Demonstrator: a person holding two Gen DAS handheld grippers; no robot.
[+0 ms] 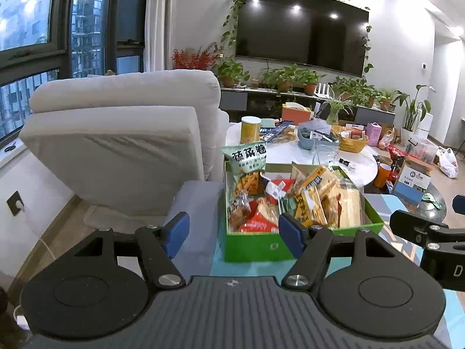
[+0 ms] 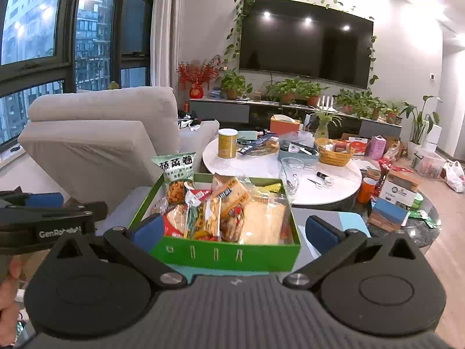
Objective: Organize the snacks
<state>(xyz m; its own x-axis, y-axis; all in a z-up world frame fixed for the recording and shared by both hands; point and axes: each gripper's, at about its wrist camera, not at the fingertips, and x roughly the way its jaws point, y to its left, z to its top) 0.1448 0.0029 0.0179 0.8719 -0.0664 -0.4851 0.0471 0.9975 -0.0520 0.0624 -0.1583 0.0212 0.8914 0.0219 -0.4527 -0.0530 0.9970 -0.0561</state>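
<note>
Nearest in each wrist view, two blue-padded fingers are seen spread apart with nothing between them: the left gripper (image 1: 234, 232) is held empty just short of the near left corner of the box, and the right gripper (image 2: 235, 231) is held empty with the box framed in its gap, not touched by either pad. In the right wrist view the left gripper is cut off at the left edge, and part of a hand (image 2: 8, 288) is seen below it.

One green box (image 2: 229, 251) is seen on a pale blue surface, filled with snack packets (image 2: 221, 212). Their count cannot be given, since they overlap and hide one another. One green-and-white bag (image 2: 175, 171) stands upright at the far left corner of the box, taller than the rest; one large clear packet of pale contents (image 2: 264, 221) lies at the right side.

To the left, one light grey sofa (image 1: 122, 133) is seen. Beyond the box, one round white table (image 2: 261, 168) is crowded: one yellow canister (image 2: 227, 143), one yellow woven basket (image 2: 334, 152), one clear glass vessel (image 2: 290, 171) and one blue-grey tray (image 2: 299, 149) can be counted; the smaller items are too small to make out.

Farthest off, one dark television (image 2: 305, 43) is mounted on the wall above a row of potted plants (image 2: 290, 91), whose number cannot be told.
</note>
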